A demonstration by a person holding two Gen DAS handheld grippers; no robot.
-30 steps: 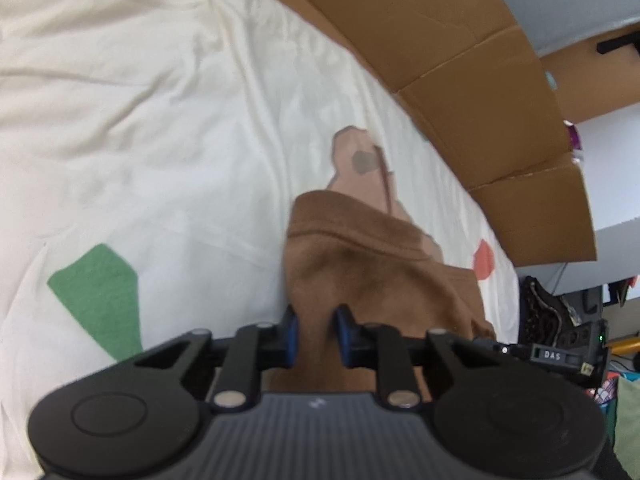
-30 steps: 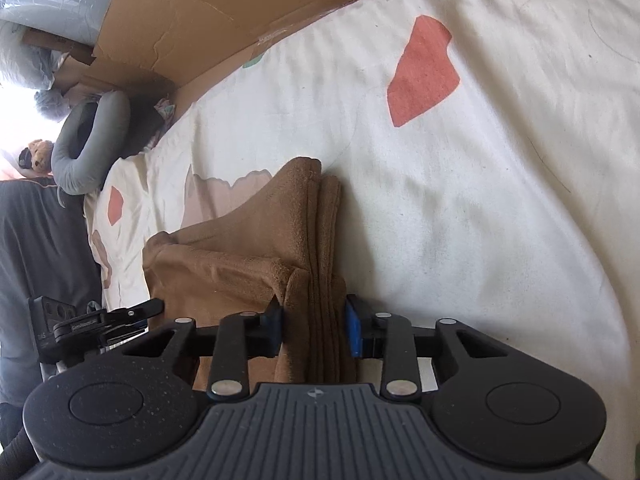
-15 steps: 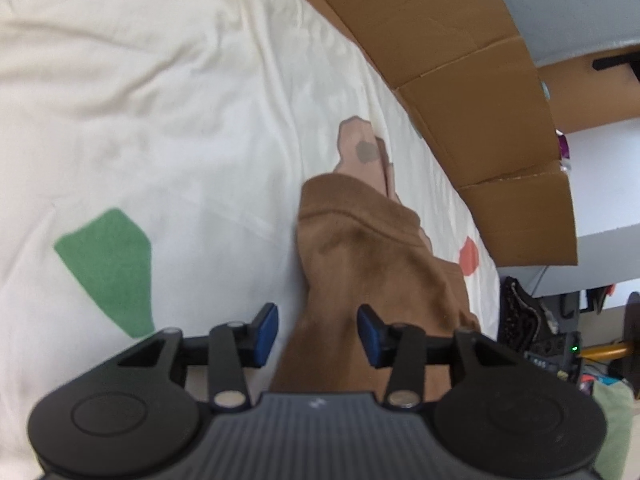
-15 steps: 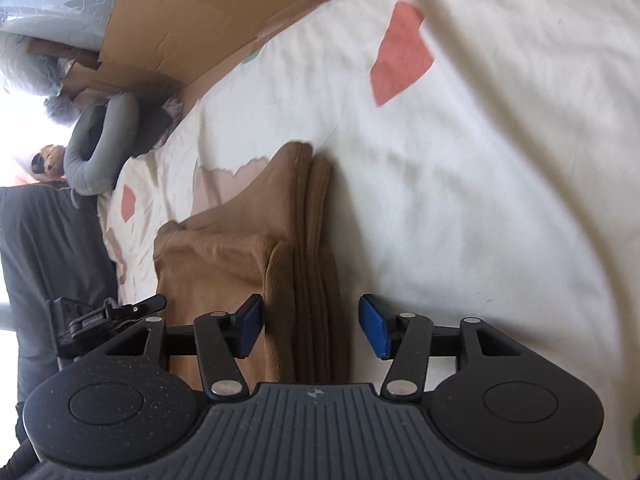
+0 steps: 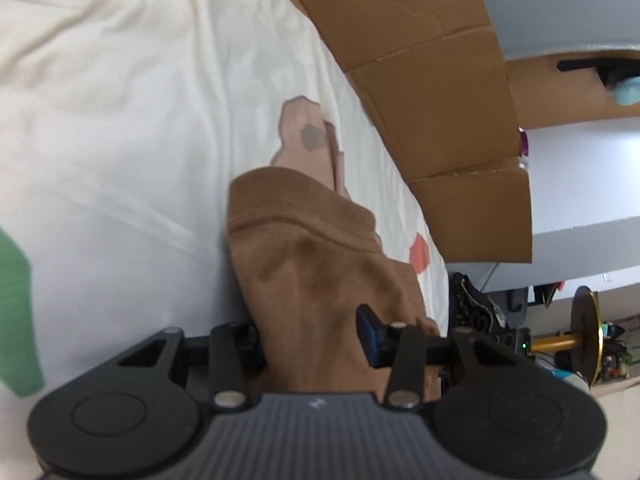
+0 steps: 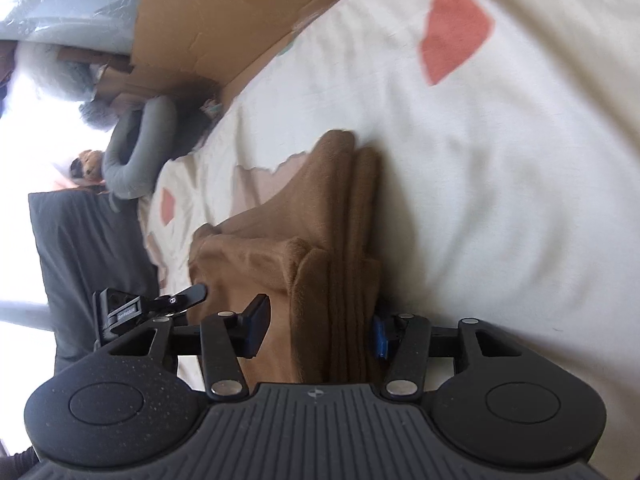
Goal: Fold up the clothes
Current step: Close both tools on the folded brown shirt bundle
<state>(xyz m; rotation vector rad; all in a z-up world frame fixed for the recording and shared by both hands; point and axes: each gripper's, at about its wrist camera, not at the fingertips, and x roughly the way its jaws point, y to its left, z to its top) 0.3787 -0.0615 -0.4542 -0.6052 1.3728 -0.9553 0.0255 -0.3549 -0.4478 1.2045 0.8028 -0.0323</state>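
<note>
Legible writing is limited: in the right wrist view, a small black device [image 6: 120, 312] at the left edge carries a printed label that is too small to read. The left wrist view shows no readable text.

Brown garment [image 5: 316, 276] lies folded on the cream bed sheet [image 5: 120, 140], which is printed with green, red and pink patches. In the left wrist view the left claw [image 5: 310, 340] is spread wide, with the garment between its blue-padded fingers [image 5: 366, 336] but not clamped. The left finger sits at the garment's left edge; contact cannot be confirmed.

In the right wrist view the right claw [image 6: 320, 330] is likewise spread. The garment [image 6: 320, 248] shows as a stack of folded layers running between the fingers, with the stacked edges toward the right. The right finger [image 6: 380, 338] sits just beside the stack edge; the left finger stands apart from it, over the flat part of the garment.

View differences: the left wrist view alone shows flattened cardboard [image 5: 420, 72] along the far right of the bed, plus cluttered equipment at near right. The right wrist view alone shows a grey curved pillow [image 6: 136, 148] at far left and a dark panel [image 6: 88, 264] below it.
</note>
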